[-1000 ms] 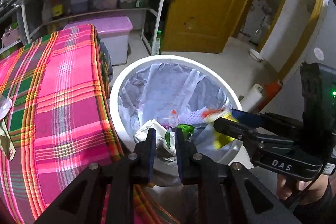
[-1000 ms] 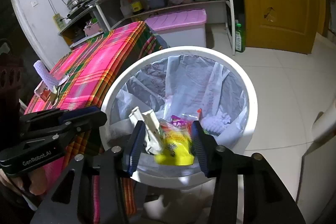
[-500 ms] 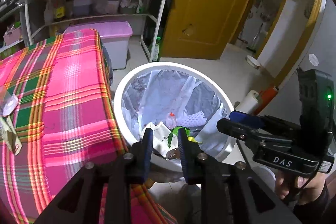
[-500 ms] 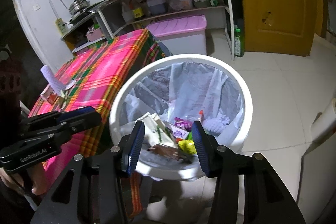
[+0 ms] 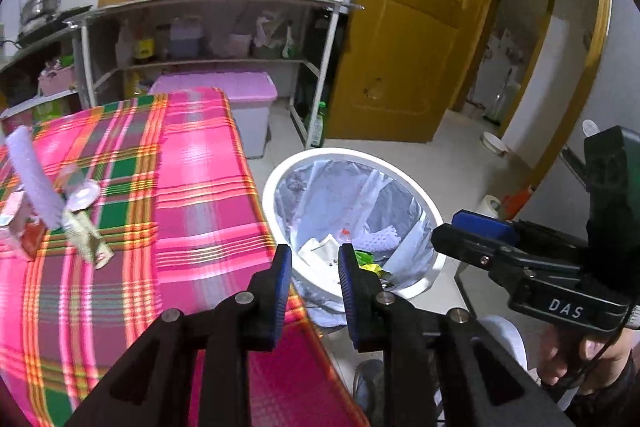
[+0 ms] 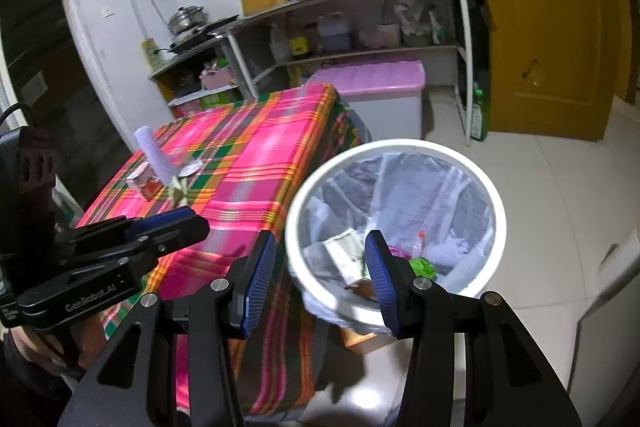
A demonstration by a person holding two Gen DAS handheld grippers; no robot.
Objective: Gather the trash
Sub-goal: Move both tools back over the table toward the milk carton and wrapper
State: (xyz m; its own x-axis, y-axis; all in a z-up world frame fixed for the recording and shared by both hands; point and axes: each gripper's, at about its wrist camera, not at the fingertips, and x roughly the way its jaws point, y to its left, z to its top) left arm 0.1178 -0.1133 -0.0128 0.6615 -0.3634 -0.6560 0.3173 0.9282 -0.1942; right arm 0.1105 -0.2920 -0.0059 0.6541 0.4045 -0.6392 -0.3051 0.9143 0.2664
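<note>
Both black blue-padded hand-held grippers (image 5: 312, 267) (image 6: 320, 267) spread and empty above white lined trash bin (image 5: 430, 203); remaining light, crushable paper wrappers (image 5: 84, 237) at left of frame on pink plaid tablecloth (image 5: 192, 219), probably best pinched across flat middle.

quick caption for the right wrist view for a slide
Open, empty right gripper above the white trash bin, litter left on the plaid table.

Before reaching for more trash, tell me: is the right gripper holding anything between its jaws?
No: the right gripper has its blue-padded jaws spread wide with nothing between them, only the white round plastic bin showing beyond.
</note>
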